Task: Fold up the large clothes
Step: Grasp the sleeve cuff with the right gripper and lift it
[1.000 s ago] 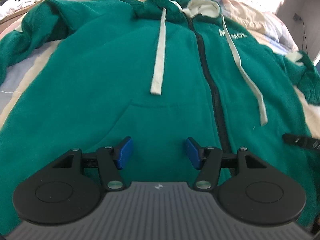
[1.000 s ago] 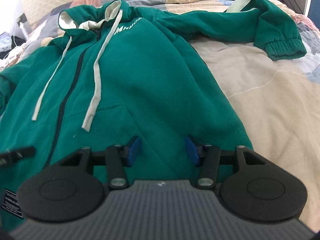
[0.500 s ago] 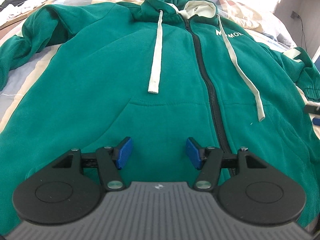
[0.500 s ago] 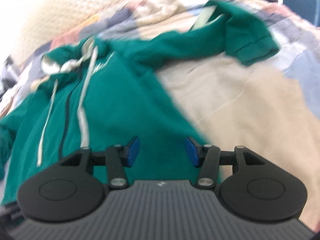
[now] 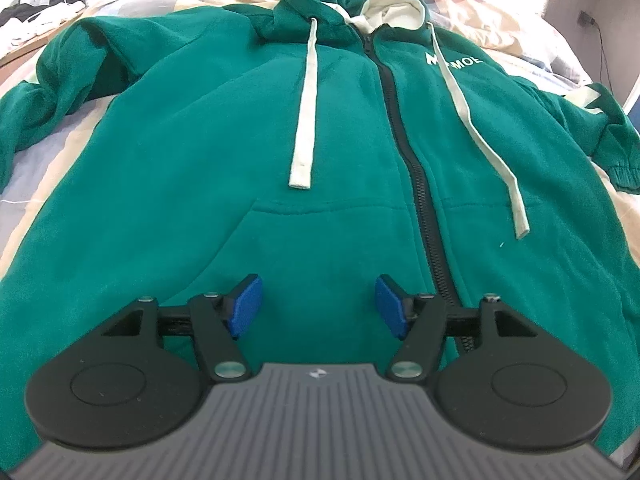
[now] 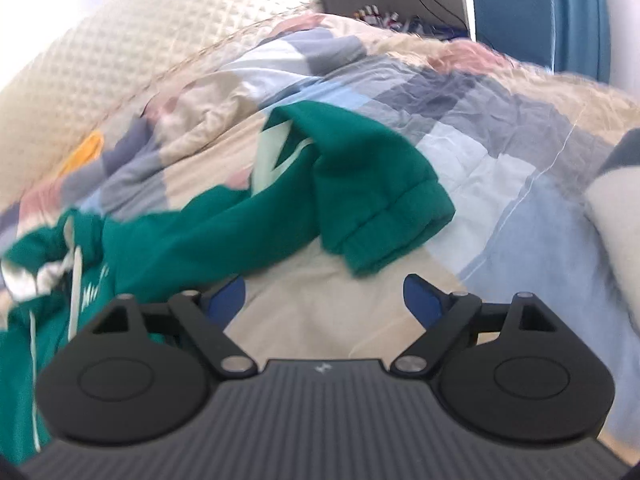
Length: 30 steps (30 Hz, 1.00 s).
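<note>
A green zip hoodie [image 5: 200, 152] with cream drawstrings lies face up and spread flat on a bed. My left gripper [image 5: 316, 306] is open and empty, hovering over the lower front near the pocket, left of the zipper [image 5: 416, 184]. My right gripper [image 6: 324, 300] is open and empty above bare bedding, facing the hoodie's right sleeve [image 6: 256, 220]. The sleeve's ribbed cuff [image 6: 392, 232] lies just beyond the fingertips, doubled over. The same sleeve shows in the left wrist view [image 5: 612, 136].
A patchwork quilt [image 6: 480, 120] covers the bed under the hoodie. A quilted cream headboard [image 6: 100, 52] stands behind it. A blue panel [image 6: 560, 12] and cables are at the far right. Clutter [image 5: 36, 12] sits beyond the bed's left edge.
My right gripper has swung right and forward, from the hoodie's lower front to the right sleeve, and its jaws opened wider. My left gripper has drawn back slightly, still open.
</note>
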Each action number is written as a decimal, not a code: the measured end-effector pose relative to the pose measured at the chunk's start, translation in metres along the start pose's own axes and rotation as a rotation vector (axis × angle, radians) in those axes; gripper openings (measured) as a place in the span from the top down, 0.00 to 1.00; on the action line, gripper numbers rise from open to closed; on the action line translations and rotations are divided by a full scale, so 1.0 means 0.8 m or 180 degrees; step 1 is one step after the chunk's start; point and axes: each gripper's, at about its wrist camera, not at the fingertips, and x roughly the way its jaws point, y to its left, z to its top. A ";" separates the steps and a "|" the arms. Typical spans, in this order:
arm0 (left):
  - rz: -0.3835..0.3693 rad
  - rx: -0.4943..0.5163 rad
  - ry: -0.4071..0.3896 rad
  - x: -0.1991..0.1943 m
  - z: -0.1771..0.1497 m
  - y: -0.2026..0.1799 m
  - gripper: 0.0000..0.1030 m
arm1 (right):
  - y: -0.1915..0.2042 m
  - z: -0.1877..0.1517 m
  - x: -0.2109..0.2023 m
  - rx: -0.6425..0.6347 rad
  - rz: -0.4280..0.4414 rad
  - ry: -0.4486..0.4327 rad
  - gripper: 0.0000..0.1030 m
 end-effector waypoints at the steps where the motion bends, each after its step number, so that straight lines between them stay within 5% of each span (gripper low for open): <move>1: -0.0024 -0.0010 0.0003 0.001 0.001 -0.001 0.28 | -0.012 0.006 0.009 0.0114 0.0006 -0.0001 0.15; 7: -0.0070 0.0039 -0.0027 0.003 0.004 -0.008 0.27 | -0.063 0.018 0.067 0.0224 -0.0153 -0.0142 0.15; 14: -0.0113 -0.0034 -0.0114 0.016 0.015 -0.010 0.27 | -0.089 0.018 0.127 0.0213 0.0287 -0.0272 0.15; 17: -0.0273 -0.0198 -0.0192 0.017 0.019 -0.003 0.27 | -0.093 0.020 0.144 0.0271 0.0323 -0.0376 0.29; 21: -0.0458 -0.0493 -0.0206 0.017 0.024 0.011 0.27 | -0.100 0.026 0.147 0.0392 0.0314 -0.0575 0.72; 30: -0.0647 -0.0830 -0.0296 0.014 0.037 0.033 0.27 | -0.083 0.138 0.063 0.0074 -0.0173 -0.1053 0.86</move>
